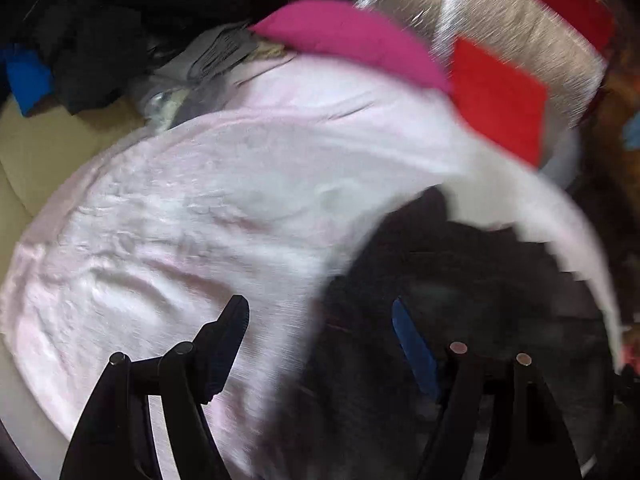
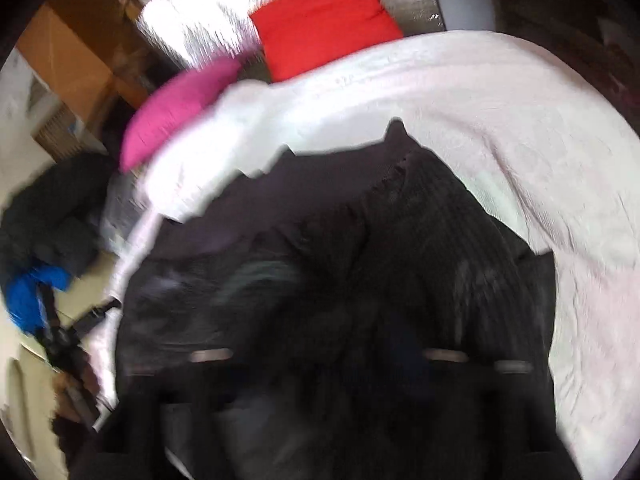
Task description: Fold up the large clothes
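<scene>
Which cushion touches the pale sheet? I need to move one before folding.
The pink cushion: its lower edge rests against the pale sheet. The red cushion lies farther back on the silvery mat.

- Left wrist view looks down close over the pale bedsheet [image 1: 180, 220].
- Right wrist view (blurred) faces the dark garment [image 2: 360, 280]; both share the magenta pillow [image 1: 352, 36].

We see a pale pink sheet [image 2: 500, 120], a dark ribbed garment [image 2: 400, 240], a bright pink pillow [image 1: 352, 36], a red cushion [image 2: 324, 20].
</scene>
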